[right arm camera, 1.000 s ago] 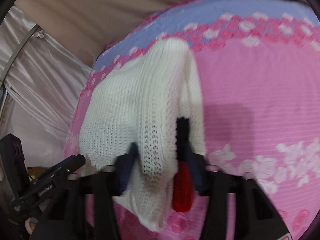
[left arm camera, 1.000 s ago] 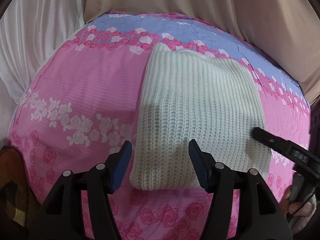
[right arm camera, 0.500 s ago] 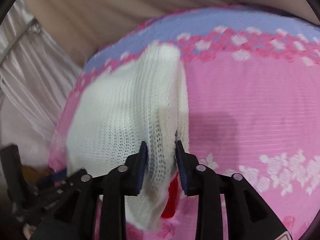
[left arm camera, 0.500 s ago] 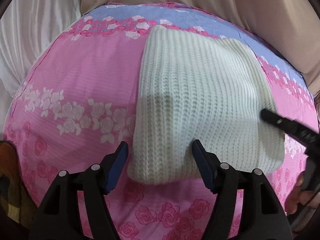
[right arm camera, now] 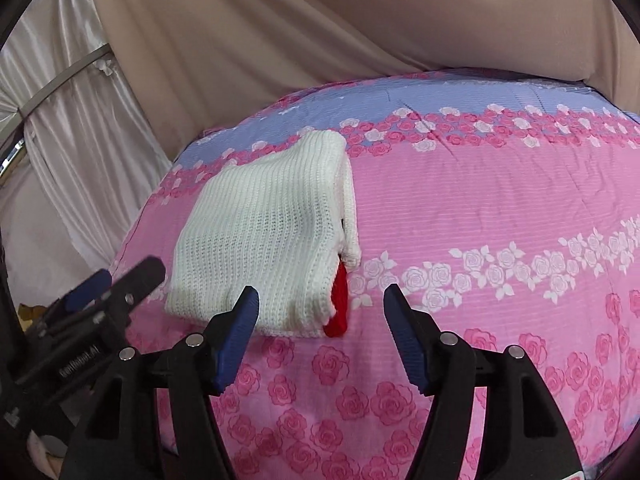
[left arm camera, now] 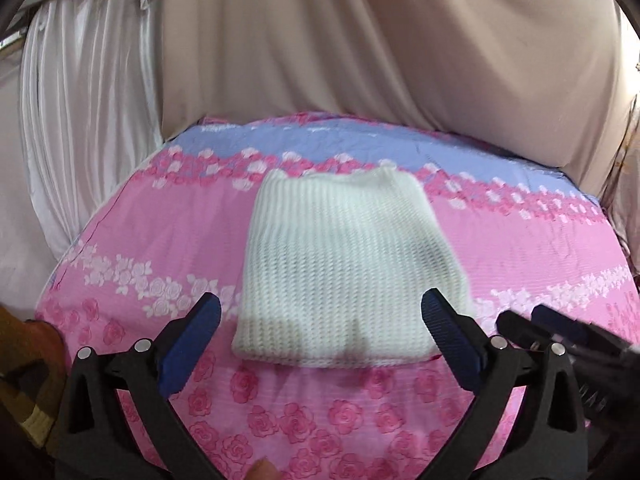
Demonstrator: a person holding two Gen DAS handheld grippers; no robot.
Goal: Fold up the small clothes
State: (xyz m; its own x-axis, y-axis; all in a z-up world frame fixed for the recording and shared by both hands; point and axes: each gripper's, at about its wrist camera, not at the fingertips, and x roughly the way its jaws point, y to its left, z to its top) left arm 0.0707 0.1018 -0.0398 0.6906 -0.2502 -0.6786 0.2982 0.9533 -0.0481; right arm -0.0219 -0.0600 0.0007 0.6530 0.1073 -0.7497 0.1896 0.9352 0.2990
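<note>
A white knitted garment (left arm camera: pixel 340 268) lies folded flat on the pink floral bedsheet (left arm camera: pixel 160 232). It also shows in the right wrist view (right arm camera: pixel 272 232), where a red part (right arm camera: pixel 340 300) pokes out under its near right corner. My left gripper (left arm camera: pixel 320 316) is open and empty, just in front of the garment's near edge. My right gripper (right arm camera: pixel 320 312) is open and empty, in front of the garment's near right corner. Each gripper appears in the other's view: the right one (left arm camera: pixel 560 332), the left one (right arm camera: pixel 100 288).
The sheet has a blue band (right arm camera: pixel 440 96) at the far side. Beige drapery (left arm camera: pixel 380 40) and white curtains (left arm camera: pixel 88 100) hang behind the bed. An orange-brown object (left arm camera: pixel 28 360) sits at the left edge beside the bed.
My right gripper let go of the garment's edge, opened and drew back. The garment now lies flat. My left gripper also pulled back from it.
</note>
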